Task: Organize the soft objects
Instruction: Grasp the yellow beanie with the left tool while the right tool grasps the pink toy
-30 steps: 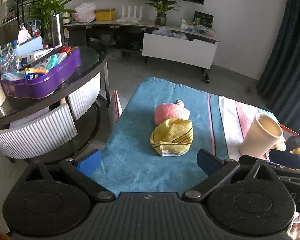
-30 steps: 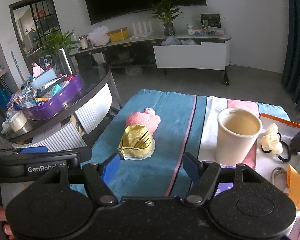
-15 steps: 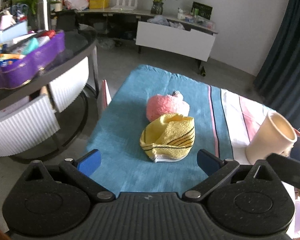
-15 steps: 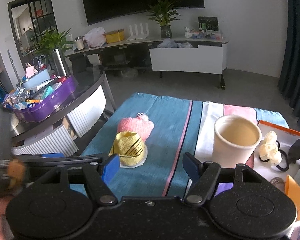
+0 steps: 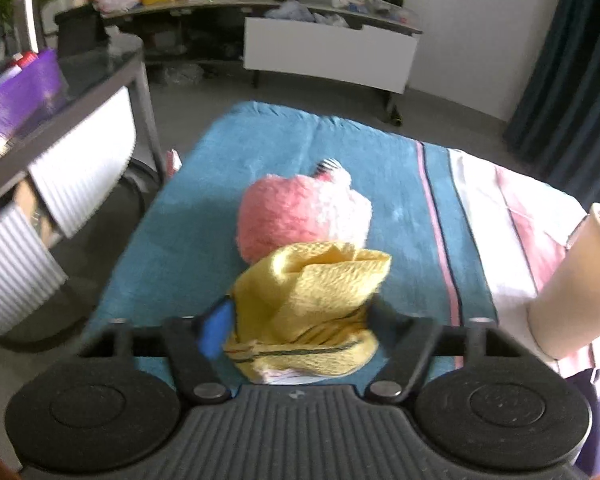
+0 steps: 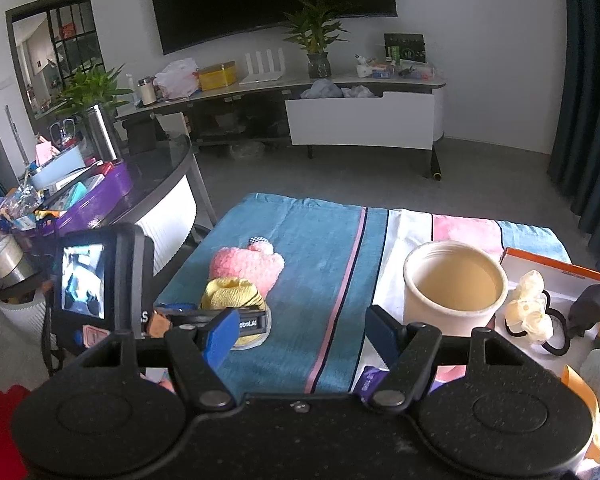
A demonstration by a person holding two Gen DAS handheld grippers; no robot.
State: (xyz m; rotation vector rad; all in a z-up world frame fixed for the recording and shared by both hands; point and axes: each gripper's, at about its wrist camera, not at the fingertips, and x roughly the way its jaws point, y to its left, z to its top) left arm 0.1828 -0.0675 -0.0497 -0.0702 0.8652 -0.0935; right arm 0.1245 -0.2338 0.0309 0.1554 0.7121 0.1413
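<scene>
The left gripper (image 5: 296, 320) was down over the near end of the yellow cloth (image 5: 312, 300), its jaws closing with the cloth between them. Its blue pad (image 5: 216, 330) lay against the cloth's left side, and the dark finger on the right met the cloth's right edge; the picture was blurred there, so how firmly they pressed could not be told. The yellow cloth sat on the teal part of the striped towel (image 5: 172, 248) covering the table, and its far edge touched the pink plush toy (image 5: 296, 216), which lay just behind it.

From the right wrist view, the right gripper (image 6: 300, 334) hung above the near part of the towel with its jaws wide and nothing between them. The left gripper's body (image 6: 100, 284), with a small lit screen, showed at the left, reaching in at the yellow cloth (image 6: 232, 294), and the pink plush toy (image 6: 248, 266) lay beyond it. A beige cup (image 6: 454, 292) stood upright on the white and pink stripes to the right, well apart from the soft things. Farther right, a cream scrunchie (image 6: 530, 308) lay on a white tray with an orange rim (image 6: 556, 264).
</scene>
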